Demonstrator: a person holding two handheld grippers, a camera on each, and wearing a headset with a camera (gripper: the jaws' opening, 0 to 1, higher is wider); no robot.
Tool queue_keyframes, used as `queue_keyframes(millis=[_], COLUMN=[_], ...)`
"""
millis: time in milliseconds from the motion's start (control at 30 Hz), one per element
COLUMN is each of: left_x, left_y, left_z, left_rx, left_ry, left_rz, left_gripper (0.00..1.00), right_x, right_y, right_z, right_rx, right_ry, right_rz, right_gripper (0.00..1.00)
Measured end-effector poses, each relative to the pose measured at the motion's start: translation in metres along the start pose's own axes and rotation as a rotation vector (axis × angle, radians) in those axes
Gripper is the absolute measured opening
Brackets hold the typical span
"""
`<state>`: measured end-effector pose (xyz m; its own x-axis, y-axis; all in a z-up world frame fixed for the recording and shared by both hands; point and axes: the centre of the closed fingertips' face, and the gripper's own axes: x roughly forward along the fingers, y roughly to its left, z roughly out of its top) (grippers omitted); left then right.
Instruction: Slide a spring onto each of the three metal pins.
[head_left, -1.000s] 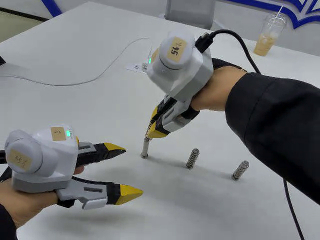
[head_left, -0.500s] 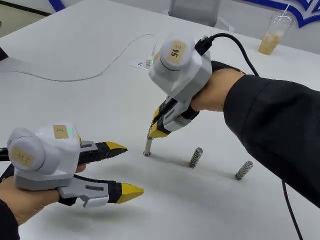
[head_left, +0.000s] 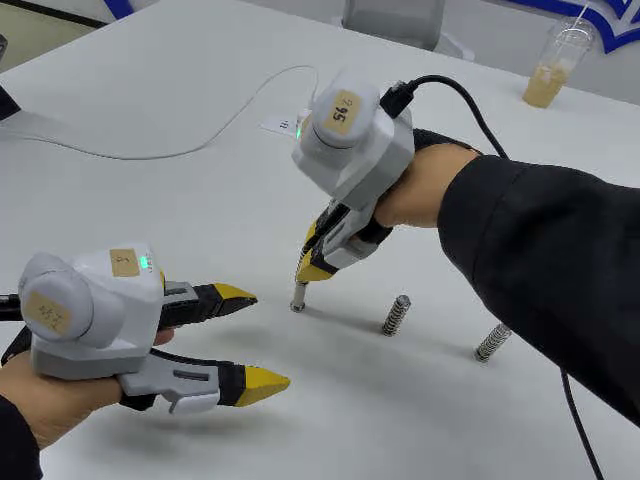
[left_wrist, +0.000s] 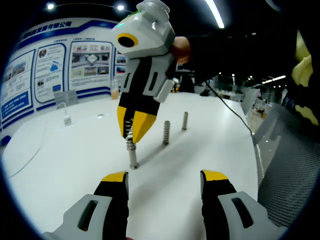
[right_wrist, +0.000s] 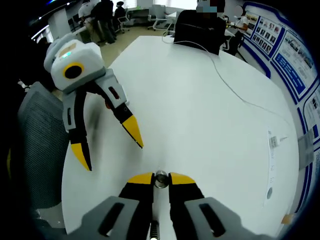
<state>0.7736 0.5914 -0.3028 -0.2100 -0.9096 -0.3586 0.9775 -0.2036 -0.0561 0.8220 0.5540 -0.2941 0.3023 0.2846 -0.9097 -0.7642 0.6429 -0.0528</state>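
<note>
right gripper (head_left: 305, 275), centre frame, is clamped on a spring (left_wrist: 129, 127) just over the bare pin (head_left: 298, 297); keep it upright and in line with the pin, then ease down. left gripper (head_left: 265, 338), lower left, jaws apart.

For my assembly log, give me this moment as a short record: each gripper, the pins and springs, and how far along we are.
right gripper: fingers shut on third spring, held above left pin
third spring: lower coils appear to be over the pin's top
left gripper: open, holding nothing, off to the side of the left pin
middle spring: seated on its pin
right spring: seated on its pin
progress: two of three done, third partly on
elsewhere on table: drink cup, white cable
</note>
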Motion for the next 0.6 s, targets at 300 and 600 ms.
queue_keyframes(millis=[300, 600], left_x=[-0.001, -0.001], left_y=[0.000, 0.002], left_z=[-0.001, -0.001], left_rx=[-0.003, -0.004], left_ry=[0.004, 0.006], left_rz=[0.002, 0.005], left_gripper=[0.59, 0.59], right_x=[0.013, 0.024], right_y=[0.000, -0.003], right_z=[-0.007, -0.012], right_rx=[0.004, 0.020], right_ry=[0.030, 0.040], right_rz=[0.004, 0.012], right_gripper=[0.13, 0.13])
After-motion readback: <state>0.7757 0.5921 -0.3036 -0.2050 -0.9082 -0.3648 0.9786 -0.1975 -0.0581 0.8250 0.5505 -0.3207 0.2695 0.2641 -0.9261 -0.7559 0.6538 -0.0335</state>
